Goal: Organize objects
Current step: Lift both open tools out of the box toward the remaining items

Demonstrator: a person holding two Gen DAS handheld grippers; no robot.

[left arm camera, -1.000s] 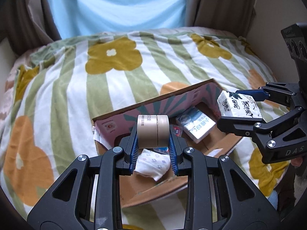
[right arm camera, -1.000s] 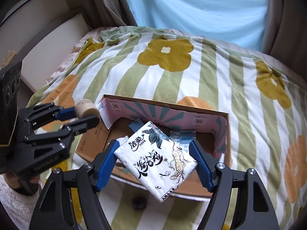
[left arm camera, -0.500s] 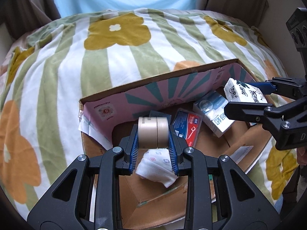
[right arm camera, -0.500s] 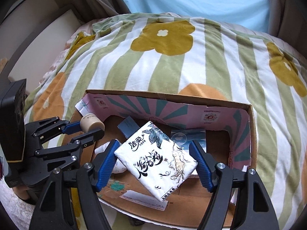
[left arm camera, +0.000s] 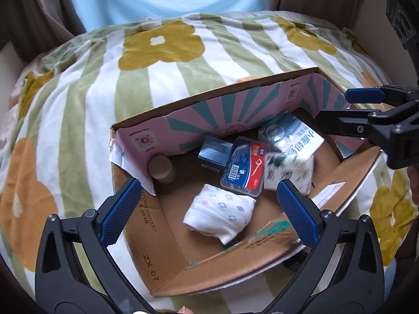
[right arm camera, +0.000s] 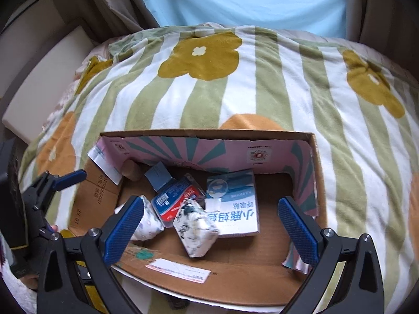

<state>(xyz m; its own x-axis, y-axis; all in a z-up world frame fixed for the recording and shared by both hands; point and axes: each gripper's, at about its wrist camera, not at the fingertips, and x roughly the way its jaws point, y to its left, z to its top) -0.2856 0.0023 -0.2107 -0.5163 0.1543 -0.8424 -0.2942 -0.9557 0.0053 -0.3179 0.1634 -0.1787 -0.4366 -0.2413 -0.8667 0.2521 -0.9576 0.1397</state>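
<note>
Box point(left arm camera: 162, 235) label point(right arm camera: 178, 270) only in right view, both claws point(left arm camera: 207, 209) point(right arm camera: 209, 225) wide

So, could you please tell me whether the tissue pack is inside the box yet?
Inside: the tissue pack lies tilted in the cardboard box, against the blue-and-white carton; the right tongs are open.

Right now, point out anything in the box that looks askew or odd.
The tissue pack sits tilted on one corner, blurred, leaning on the white carton and the floss case. The cardboard box has a flattened near wall. Both grippers are open.
</note>
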